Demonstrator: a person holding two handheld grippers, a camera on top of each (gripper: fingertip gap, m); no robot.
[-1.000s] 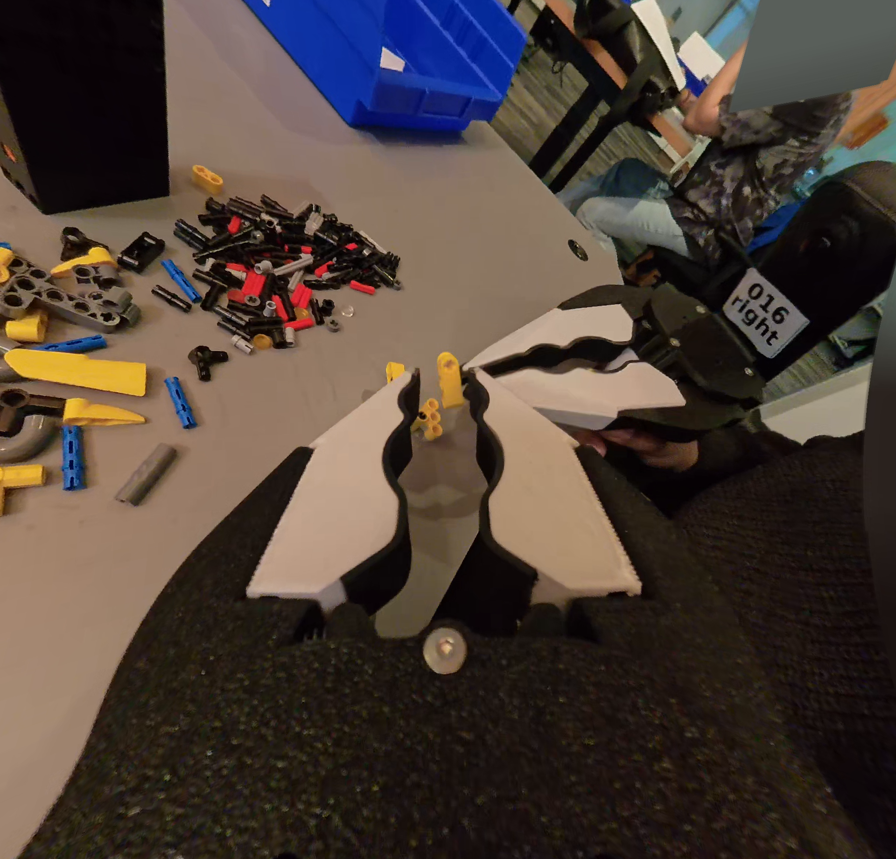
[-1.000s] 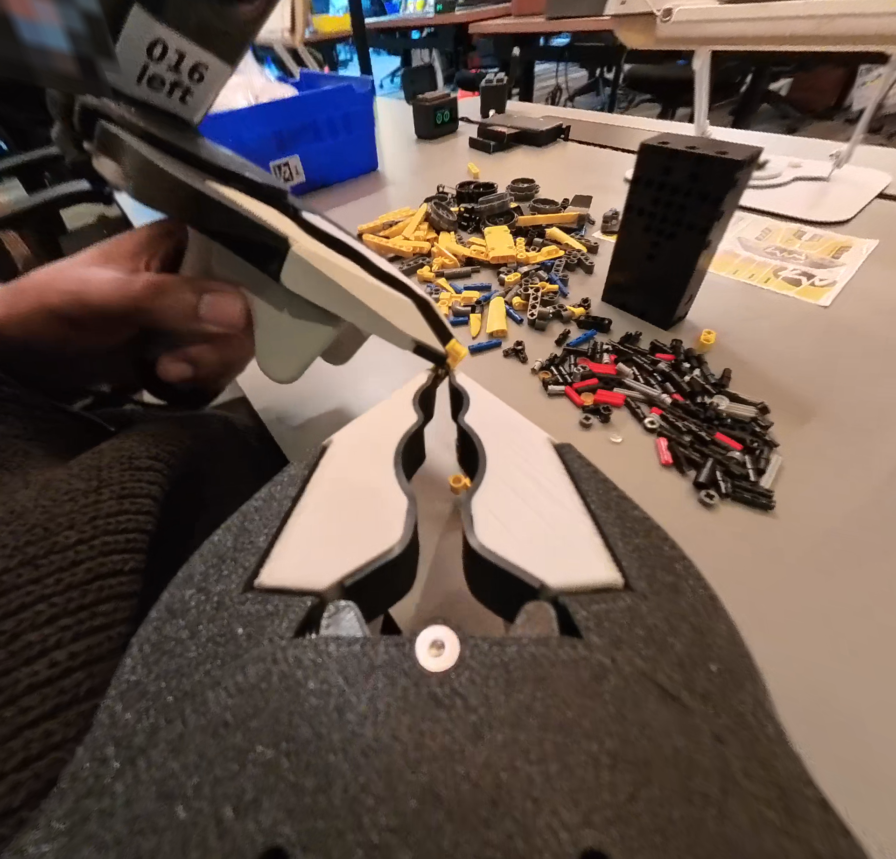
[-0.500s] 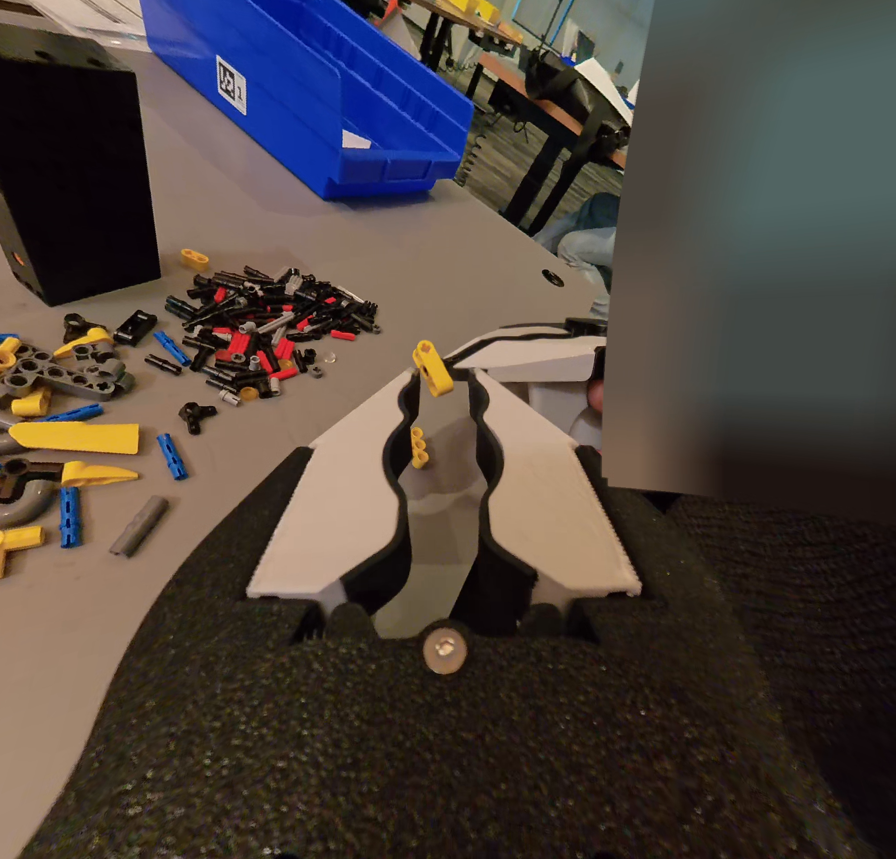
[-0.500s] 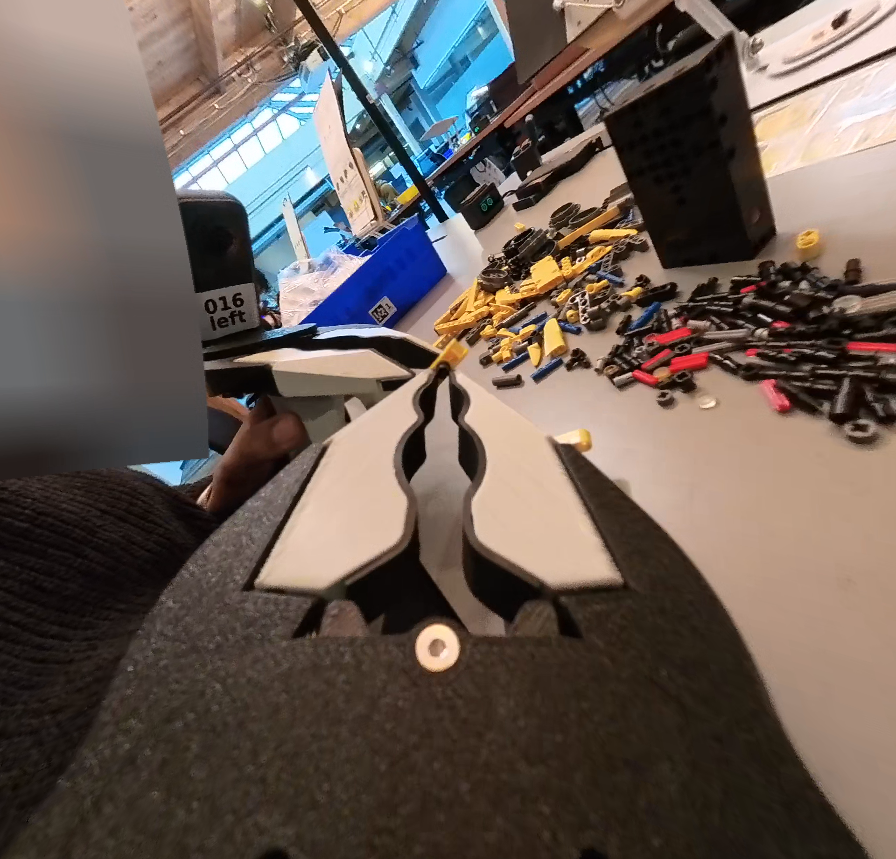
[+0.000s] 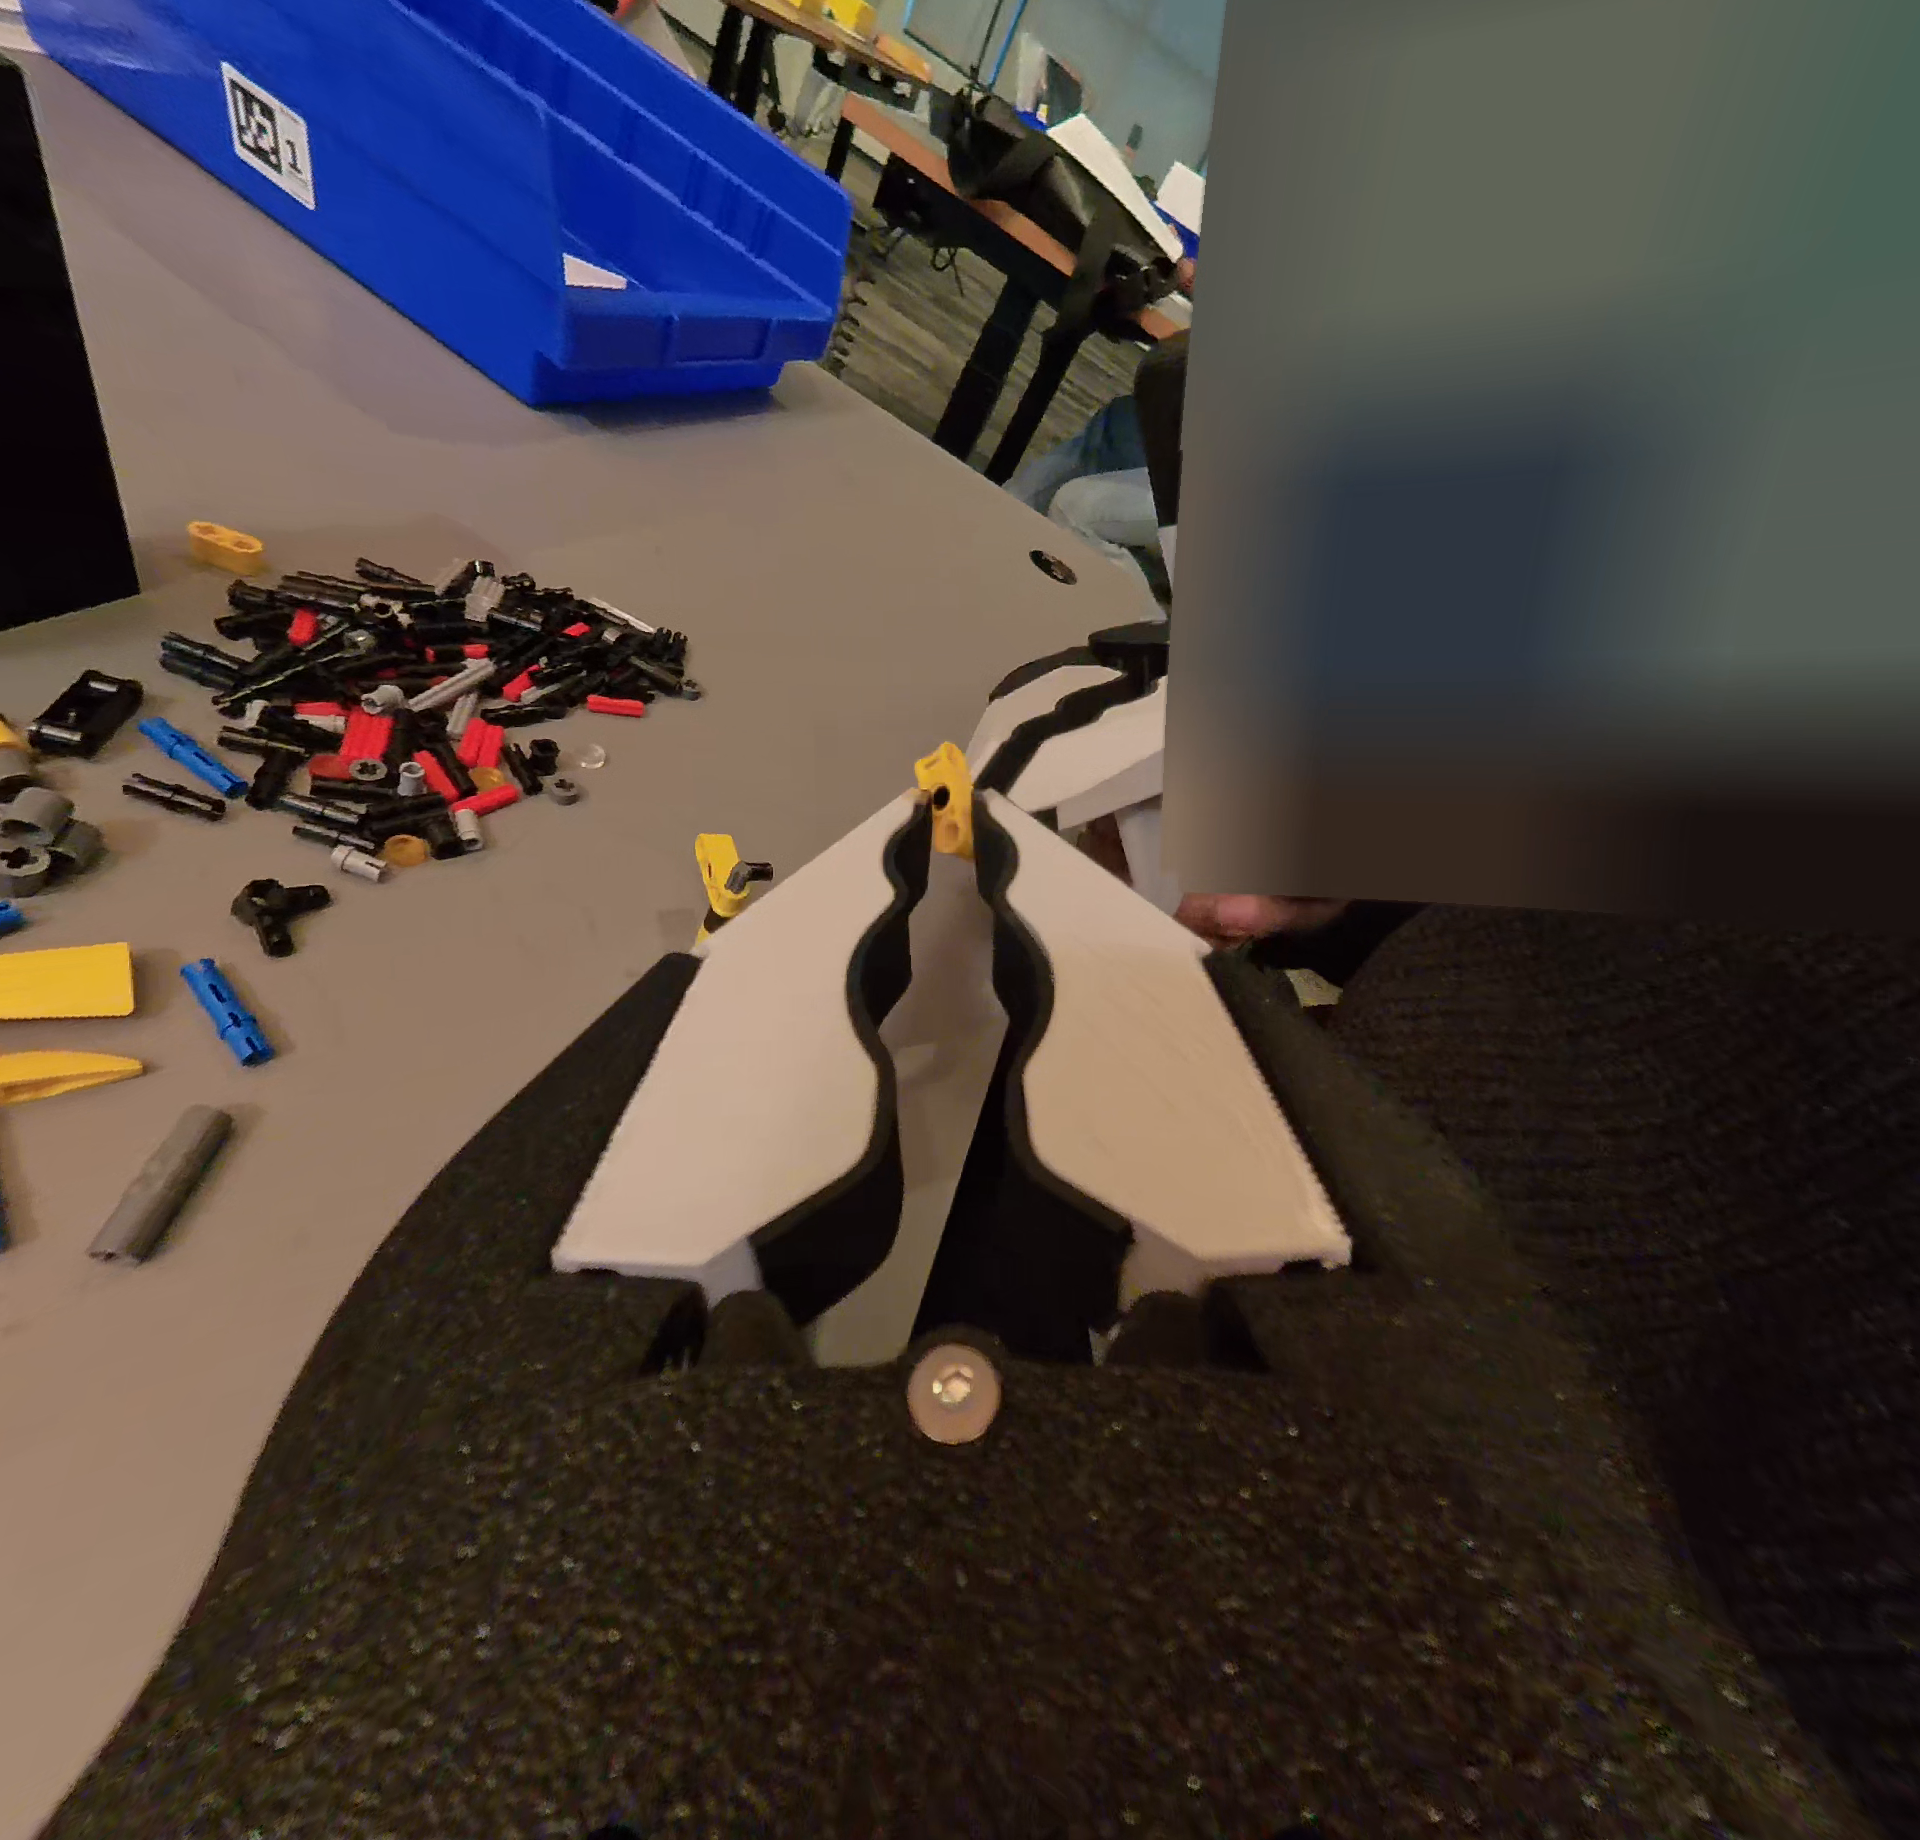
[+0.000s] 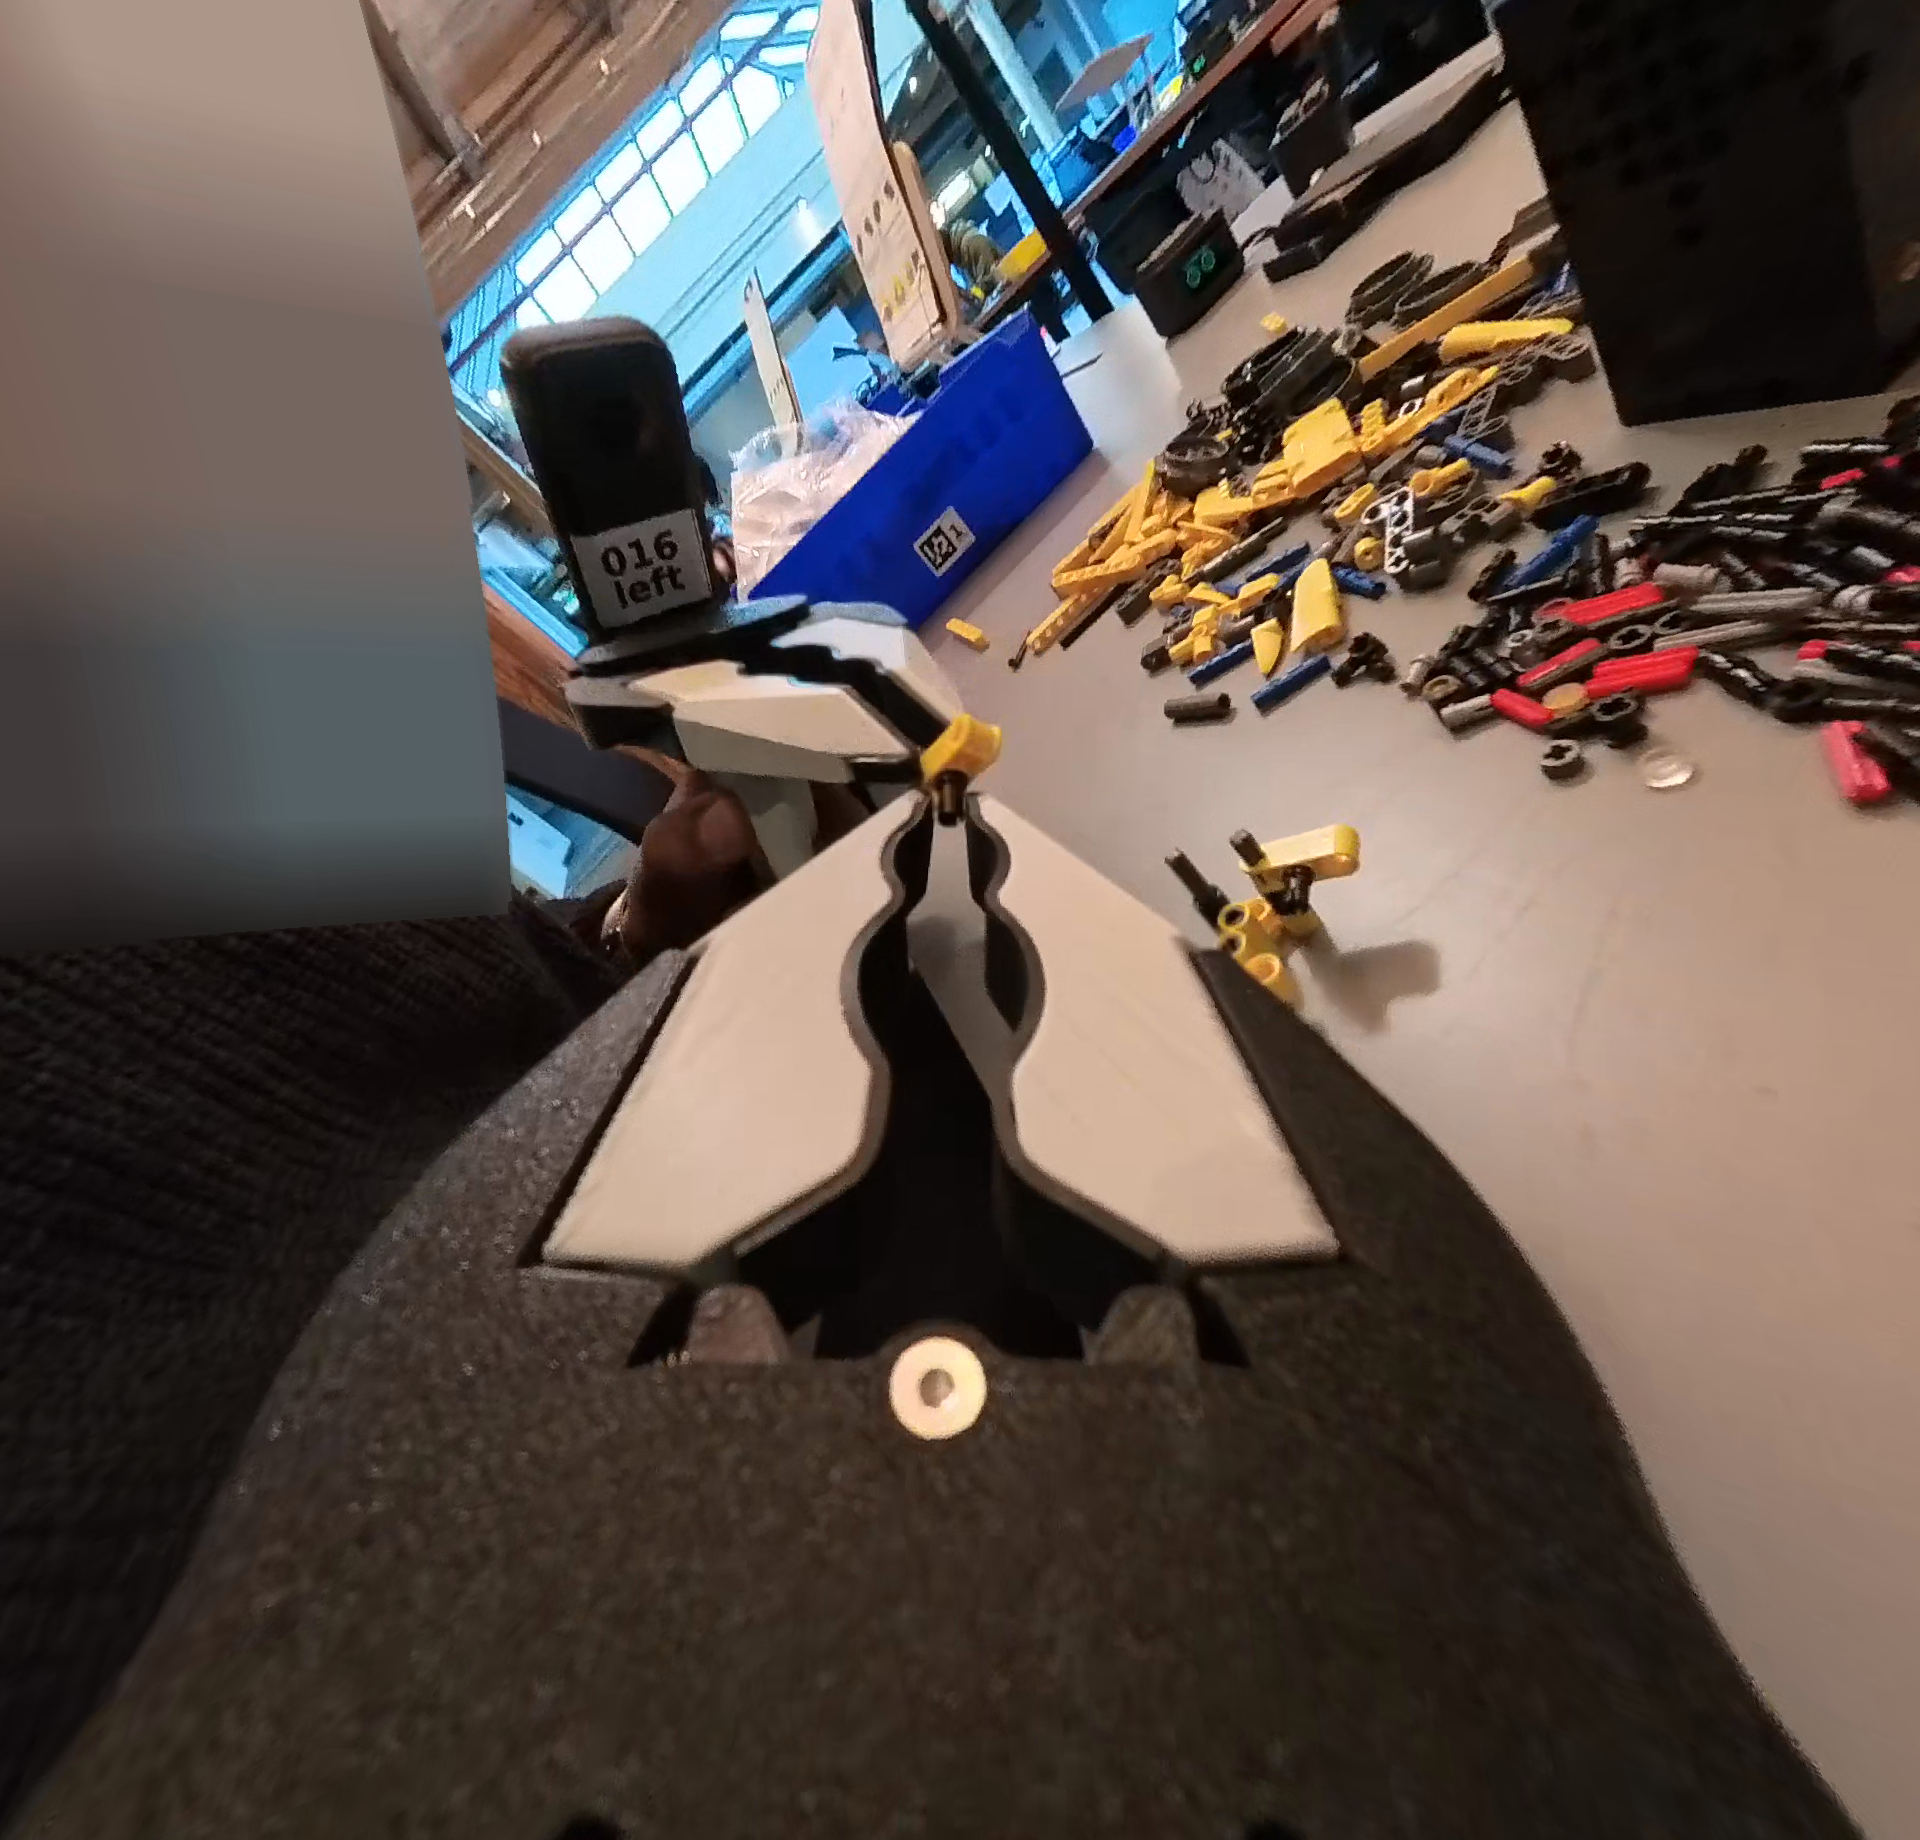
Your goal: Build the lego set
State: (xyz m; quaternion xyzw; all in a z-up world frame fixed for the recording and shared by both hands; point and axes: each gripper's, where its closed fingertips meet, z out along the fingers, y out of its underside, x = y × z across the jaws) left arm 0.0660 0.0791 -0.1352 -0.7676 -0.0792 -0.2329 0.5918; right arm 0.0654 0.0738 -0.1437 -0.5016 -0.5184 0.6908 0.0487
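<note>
My left gripper [image 5: 951, 809] is shut on a small yellow connector piece [image 5: 943, 780] and holds it above the grey table [image 5: 727, 543]. My right gripper [image 6: 941, 809] meets it tip to tip. It is shut on a short black pin [image 6: 945, 795] that touches the yellow piece [image 6: 966, 743]. The left gripper shows in the right wrist view [image 6: 925, 748], the right gripper in the left wrist view [image 5: 1000, 767]. A small yellow assembly with black pins [image 6: 1276, 897] lies on the table just below them; it also shows in the left wrist view [image 5: 720, 871].
A pile of black, red and grey pins [image 5: 416, 710] lies left of the grippers. A heap of yellow and blue parts [image 6: 1299, 481], a black perforated block [image 6: 1714, 159] and a blue bin [image 5: 520, 180] stand farther back. The table's curved edge [image 5: 1049, 569] is close on the right. Left and right tips are no more than a few centimetres apart. From either gripper's tips it is about 20 cm to the black perforated block [image 6: 1714, 159].
Both grippers have risen and tilted upward, tips still together. The small yellow assembly seen under the left fingers now lies clear on the table to their left.
</note>
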